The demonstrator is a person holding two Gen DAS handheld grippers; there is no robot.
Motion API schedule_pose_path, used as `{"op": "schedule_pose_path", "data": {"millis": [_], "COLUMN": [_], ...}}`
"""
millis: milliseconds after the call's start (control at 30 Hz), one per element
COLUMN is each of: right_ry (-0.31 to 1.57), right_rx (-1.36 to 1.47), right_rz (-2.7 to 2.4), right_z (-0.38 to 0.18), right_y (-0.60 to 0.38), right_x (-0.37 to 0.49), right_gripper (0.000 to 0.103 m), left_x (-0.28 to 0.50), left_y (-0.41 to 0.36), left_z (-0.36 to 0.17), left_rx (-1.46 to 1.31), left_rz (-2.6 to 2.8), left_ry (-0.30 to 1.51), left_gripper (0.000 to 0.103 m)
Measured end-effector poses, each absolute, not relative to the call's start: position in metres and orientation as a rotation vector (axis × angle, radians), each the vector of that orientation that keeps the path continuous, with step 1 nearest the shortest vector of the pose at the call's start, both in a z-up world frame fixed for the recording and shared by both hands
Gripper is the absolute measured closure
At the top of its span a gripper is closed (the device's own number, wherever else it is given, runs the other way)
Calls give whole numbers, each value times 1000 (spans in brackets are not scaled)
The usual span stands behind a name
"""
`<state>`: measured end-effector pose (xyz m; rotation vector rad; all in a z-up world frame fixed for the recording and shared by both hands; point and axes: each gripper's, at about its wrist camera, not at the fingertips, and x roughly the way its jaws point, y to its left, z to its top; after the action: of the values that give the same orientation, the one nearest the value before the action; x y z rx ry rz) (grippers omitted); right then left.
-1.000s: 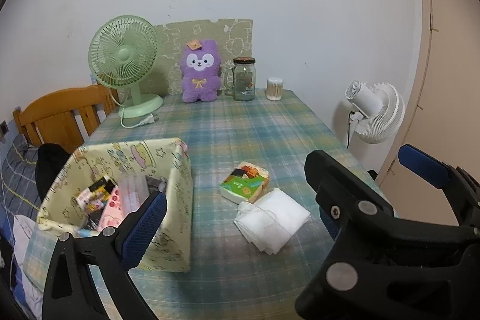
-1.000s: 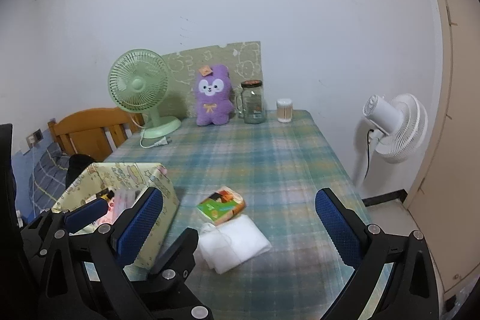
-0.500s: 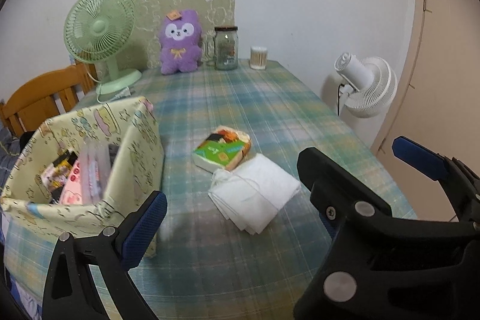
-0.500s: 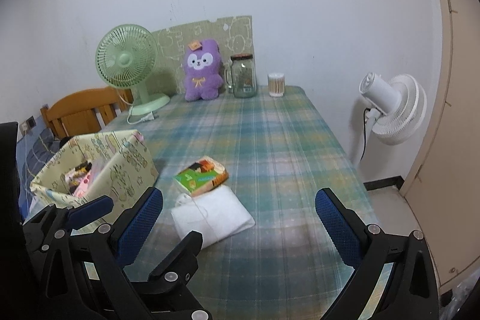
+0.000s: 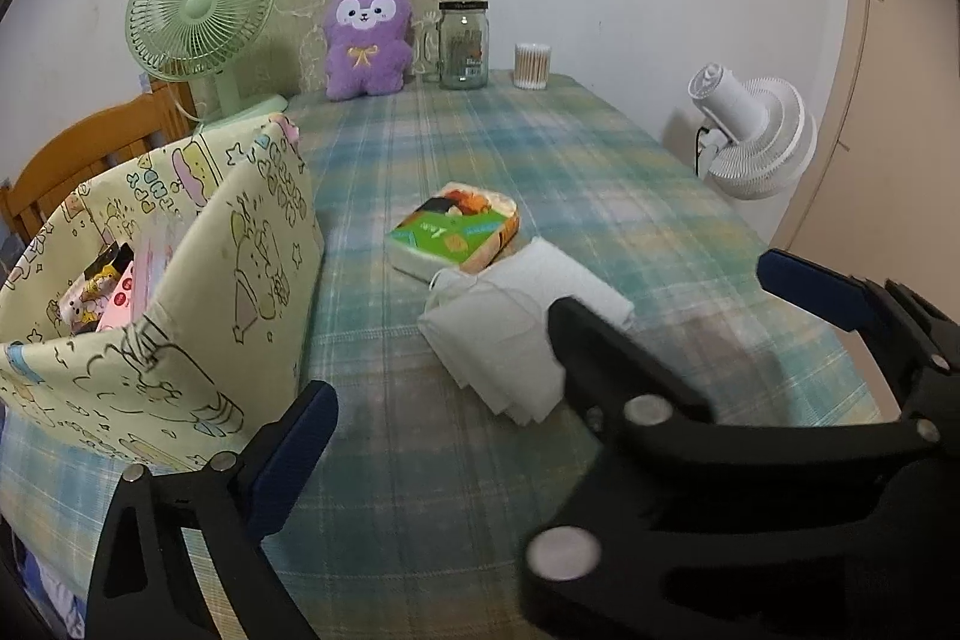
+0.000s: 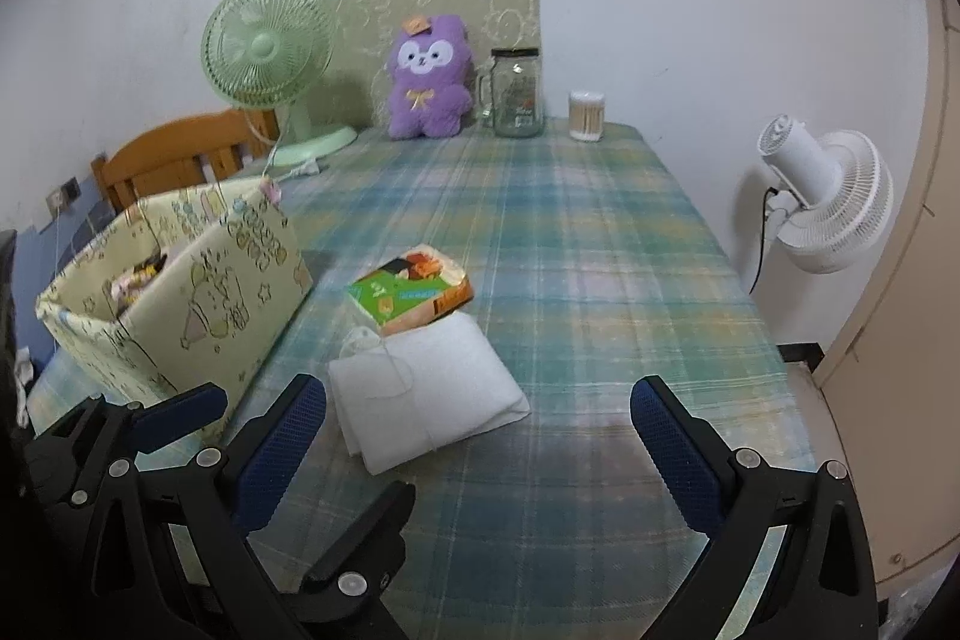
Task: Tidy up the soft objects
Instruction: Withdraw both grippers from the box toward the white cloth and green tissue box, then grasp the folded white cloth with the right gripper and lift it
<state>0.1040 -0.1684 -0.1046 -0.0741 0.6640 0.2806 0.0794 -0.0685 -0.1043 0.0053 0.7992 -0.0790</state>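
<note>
A folded white cloth (image 5: 510, 334) (image 6: 420, 388) lies mid-table, touching a green and orange tissue pack (image 5: 456, 232) (image 6: 411, 289) behind it. Left of them stands a pale yellow fabric box (image 5: 240, 268) (image 6: 198, 304) holding several packets. A purple plush toy (image 5: 366, 40) (image 6: 429, 82) sits against the back wall. My right gripper (image 6: 477, 448) is open above the table, just in front of the cloth. My left gripper (image 5: 480, 454) hovers beside the box, its jaws wide and closing with nothing between them. Its right finger is hidden behind the right gripper (image 5: 678, 298).
At the back stand a green desk fan (image 5: 201, 10), a glass jar (image 5: 463, 46) and a cotton swab pot (image 5: 532, 66). Off the table's right edge is a white fan (image 5: 756, 136); a wooden chair (image 5: 78, 148) is at the left. A plaid tablecloth (image 6: 570, 244) covers the table.
Both grippers have come down and tipped toward the table. The cloth, tissue pack and fabric box now look larger and nearer.
</note>
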Motion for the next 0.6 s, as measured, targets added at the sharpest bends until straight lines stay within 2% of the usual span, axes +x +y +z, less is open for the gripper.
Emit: {"op": "schedule_pose_path", "data": {"millis": [167,600], "right_ry": [719,782], "right_rx": [-98,-123], "right_rz": [331,406], "right_z": [-116,-138], "right_y": [-162,-151], "right_x": [116,139], "right_gripper": [6,11], "left_x": [86,99], "left_y": [-63,-60], "left_z": [-117,-133], "left_rx": [-10,6], "left_rz": [-70,-13], "left_ry": [845,903], "left_gripper": [5,10]}}
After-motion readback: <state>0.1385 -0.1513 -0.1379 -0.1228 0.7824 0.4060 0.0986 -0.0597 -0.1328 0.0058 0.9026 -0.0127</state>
